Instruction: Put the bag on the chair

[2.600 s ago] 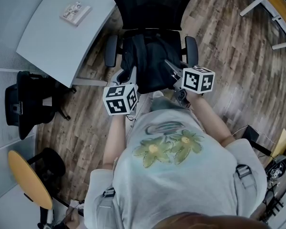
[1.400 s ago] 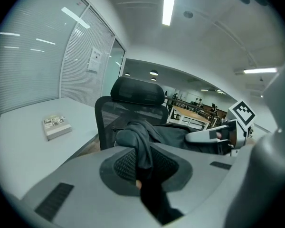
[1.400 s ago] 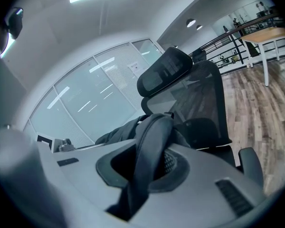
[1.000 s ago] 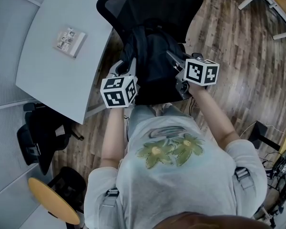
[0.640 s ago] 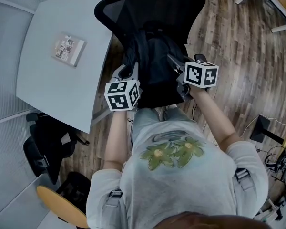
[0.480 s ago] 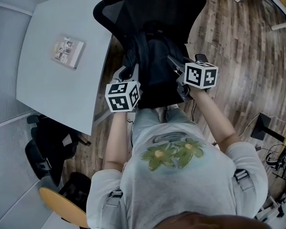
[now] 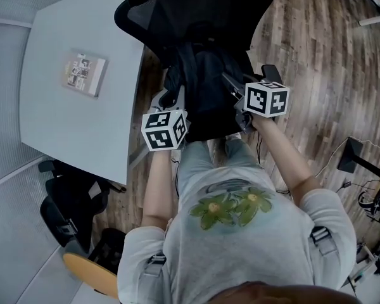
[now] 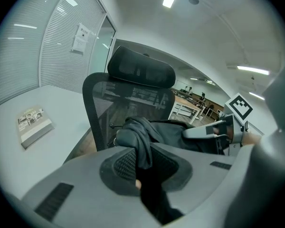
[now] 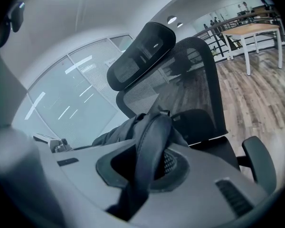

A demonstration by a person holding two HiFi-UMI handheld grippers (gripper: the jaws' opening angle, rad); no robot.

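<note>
Straps point(image 9: 151, 137) of the black bag point(image 7: 206, 87) are clamped in the closed jaws of the left gripper point(image 8: 141, 167) and right gripper point(image 9: 145, 167), and the bag, hanging over the chair point(image 7: 196, 11) toward its rear edge, is best lowered evenly and released only once settled.

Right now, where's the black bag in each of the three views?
Head view: black bag at upper centre.
Left gripper view: centre, spreading right.
Right gripper view: centre, down to the lower edge.
Shared landmark: the mesh chair back behind it.
</note>
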